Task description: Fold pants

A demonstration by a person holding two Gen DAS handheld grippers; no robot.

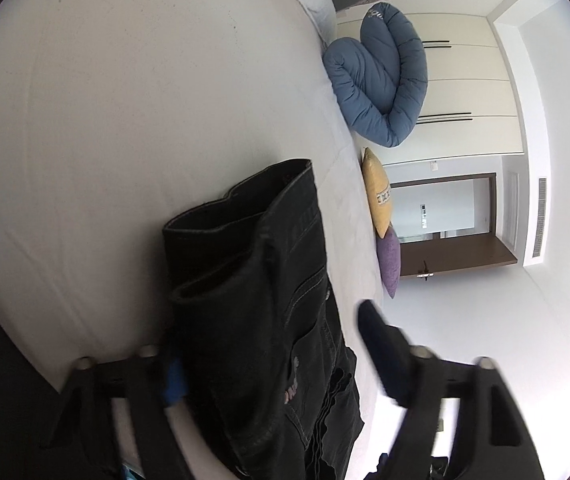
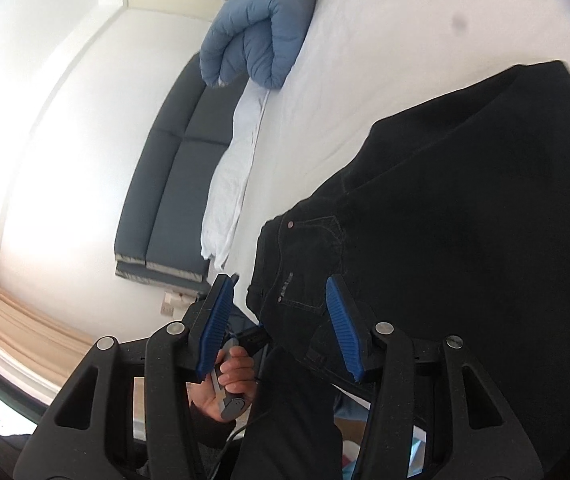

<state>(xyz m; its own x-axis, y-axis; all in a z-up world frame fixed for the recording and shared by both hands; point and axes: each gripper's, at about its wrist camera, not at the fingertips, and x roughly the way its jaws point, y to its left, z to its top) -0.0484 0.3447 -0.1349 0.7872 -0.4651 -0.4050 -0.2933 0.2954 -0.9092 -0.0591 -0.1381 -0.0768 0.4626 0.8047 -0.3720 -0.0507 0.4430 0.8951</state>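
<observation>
Counting one pants point(image 1: 253, 320), three pillows

White bed sheet point(image 1: 125, 120): spread ahead of the tool and filling most of its forward view. Blue rolled duvet point(image 1: 381, 80): at the sheet's far edge, well ahead, with a yellow cushion point(image 1: 377, 196) and a purple cushion point(image 1: 390, 264) nearer along that edge, touching each other. Dark grey sofa point(image 2: 173, 184): beyond the bed's side, a crumpled white cloth point(image 2: 233, 176) between; white wardrobe doors point(image 1: 473, 80) and a brown door point(image 1: 457, 256) behind.
</observation>
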